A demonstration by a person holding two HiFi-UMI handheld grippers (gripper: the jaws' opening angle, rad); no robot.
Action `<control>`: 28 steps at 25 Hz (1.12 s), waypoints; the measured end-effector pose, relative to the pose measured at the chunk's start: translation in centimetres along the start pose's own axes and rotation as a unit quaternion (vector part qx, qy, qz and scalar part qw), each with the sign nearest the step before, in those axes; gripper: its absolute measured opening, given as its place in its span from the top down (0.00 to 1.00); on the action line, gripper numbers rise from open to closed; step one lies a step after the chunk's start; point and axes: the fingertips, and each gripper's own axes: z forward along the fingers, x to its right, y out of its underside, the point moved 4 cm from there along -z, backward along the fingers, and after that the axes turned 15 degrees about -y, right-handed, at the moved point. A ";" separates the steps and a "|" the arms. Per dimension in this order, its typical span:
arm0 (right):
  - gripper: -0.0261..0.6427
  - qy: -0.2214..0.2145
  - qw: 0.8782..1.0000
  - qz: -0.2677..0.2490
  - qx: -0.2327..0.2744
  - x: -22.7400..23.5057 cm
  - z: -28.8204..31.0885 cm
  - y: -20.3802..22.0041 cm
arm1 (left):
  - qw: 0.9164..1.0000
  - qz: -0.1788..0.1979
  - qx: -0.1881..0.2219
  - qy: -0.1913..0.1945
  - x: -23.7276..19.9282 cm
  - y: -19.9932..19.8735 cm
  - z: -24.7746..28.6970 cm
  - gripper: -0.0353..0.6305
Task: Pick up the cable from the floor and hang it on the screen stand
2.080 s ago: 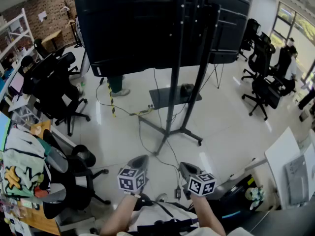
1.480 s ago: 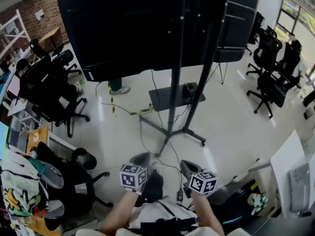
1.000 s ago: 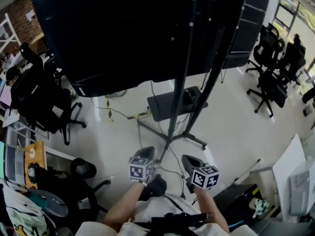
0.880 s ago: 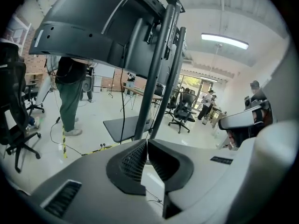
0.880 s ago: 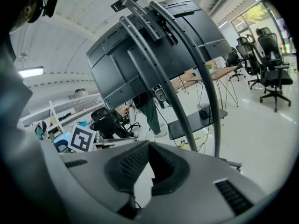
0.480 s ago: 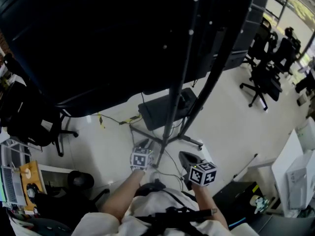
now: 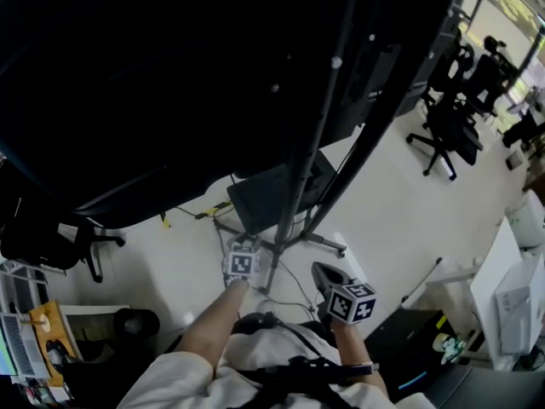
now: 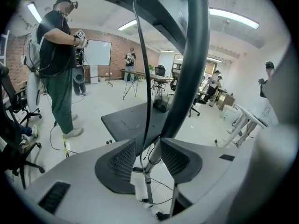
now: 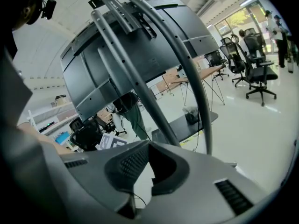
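Strip lights (image 8: 233,18) overhead and windows (image 9: 243,17) keep the room bright, and the pale floor (image 7: 400,194) gleams with soft glare. The screen (image 7: 128,83) reads as a near-black mass. Every view bulges at its edges; both gripper views darken at the corners.

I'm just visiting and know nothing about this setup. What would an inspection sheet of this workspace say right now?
Surface: glossy pale floor.
Job's things: screen stand carrying a big dark screen; thin black cable hanging along its post.
Clutter: office chairs; white desk.
Grippers: left tool open, jaws have just been opening, cable between them, not gripped; right tool shut, empty.
Cables: taped lead on the floor.
Surroundings: person in green trousers; brick wall.
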 end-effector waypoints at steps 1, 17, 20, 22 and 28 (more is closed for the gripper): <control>0.95 0.004 1.000 0.003 0.003 0.4 0.2 -0.1 | 1.000 0.007 -0.005 -0.002 -0.2 0.1 0.7 0.69; 0.95 0.042 0.999 0.019 0.023 5.5 0.8 1.7 | 0.998 0.058 -0.019 0.021 1.0 2.2 7.7 0.75; 0.95 0.048 0.998 0.022 0.028 5.7 0.3 1.8 | 0.998 0.053 -0.018 0.026 1.1 1.9 7.9 0.81; 0.95 0.052 0.998 0.023 0.029 5.9 -0.3 2.0 | 0.998 0.061 -0.019 0.027 1.3 1.8 7.7 0.89; 0.95 0.051 0.998 0.026 0.026 4.6 -2.3 1.9 | 0.997 0.060 -0.001 0.046 2.9 1.8 4.1 0.91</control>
